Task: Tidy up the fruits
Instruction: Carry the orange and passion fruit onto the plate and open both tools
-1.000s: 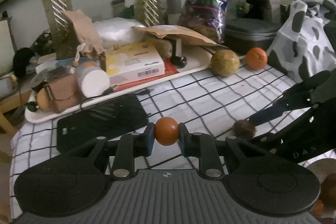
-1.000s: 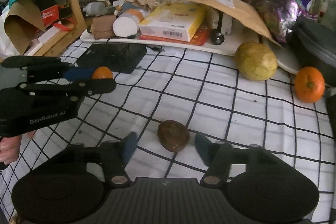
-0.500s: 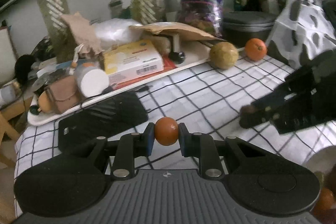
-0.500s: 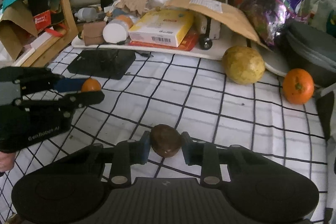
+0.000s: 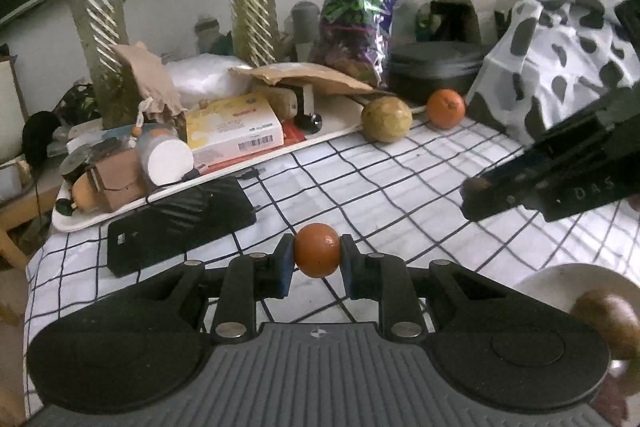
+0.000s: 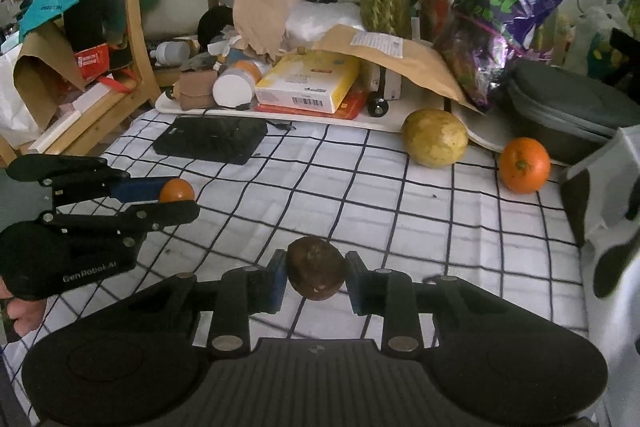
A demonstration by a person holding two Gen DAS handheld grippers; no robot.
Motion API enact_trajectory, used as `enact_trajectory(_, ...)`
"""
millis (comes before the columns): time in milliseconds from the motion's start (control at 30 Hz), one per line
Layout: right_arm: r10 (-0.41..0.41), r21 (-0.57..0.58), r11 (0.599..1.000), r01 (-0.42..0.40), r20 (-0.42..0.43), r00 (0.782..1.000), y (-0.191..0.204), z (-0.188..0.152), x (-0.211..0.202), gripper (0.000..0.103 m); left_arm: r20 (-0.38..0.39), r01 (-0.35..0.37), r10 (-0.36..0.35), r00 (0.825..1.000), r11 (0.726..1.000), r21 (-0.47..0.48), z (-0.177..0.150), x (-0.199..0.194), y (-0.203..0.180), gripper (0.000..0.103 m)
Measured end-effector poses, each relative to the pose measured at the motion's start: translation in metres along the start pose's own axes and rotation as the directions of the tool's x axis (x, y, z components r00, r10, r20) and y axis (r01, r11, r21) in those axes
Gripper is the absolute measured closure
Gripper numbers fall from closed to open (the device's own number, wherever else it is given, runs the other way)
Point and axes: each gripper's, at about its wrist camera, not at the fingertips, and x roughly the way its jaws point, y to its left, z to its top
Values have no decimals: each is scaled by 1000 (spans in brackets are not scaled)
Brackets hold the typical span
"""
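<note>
My left gripper (image 5: 317, 257) is shut on a small orange fruit (image 5: 317, 255) and holds it above the checked cloth; it also shows in the right wrist view (image 6: 178, 195). My right gripper (image 6: 316, 277) is shut on a brown fruit (image 6: 316, 273), lifted above the cloth; it shows at the right of the left wrist view (image 5: 476, 193). A yellow-green fruit (image 6: 435, 137) and an orange (image 6: 524, 165) lie at the far edge of the cloth. A white bowl (image 5: 560, 279) with a brown fruit (image 5: 608, 323) sits at the lower right of the left wrist view.
A white tray (image 6: 280, 115) of boxes, jars and paper lies along the back. A black flat device (image 6: 212, 139) lies on the cloth's left. A cow-print cloth (image 5: 560, 67), a grey case (image 6: 568, 111) and plant vases stand at the back right.
My right gripper shut on the brown fruit and lifted it off the cloth. My left gripper rose a little, still holding the small orange fruit.
</note>
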Motion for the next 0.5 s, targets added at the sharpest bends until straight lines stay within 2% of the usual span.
enact_trajectory(200, -7, 14, 1000, 6, 30, 1000, 6, -14, -29, 71, 46, 65, -62, 997, 995, -76, -5, -29, -2, 80)
enact_trajectory(500, -10, 25, 1000, 8, 60, 998, 18, -37, -67, 71, 93, 147, -138, 986, 984, -100, -19, -68, -20, 80)
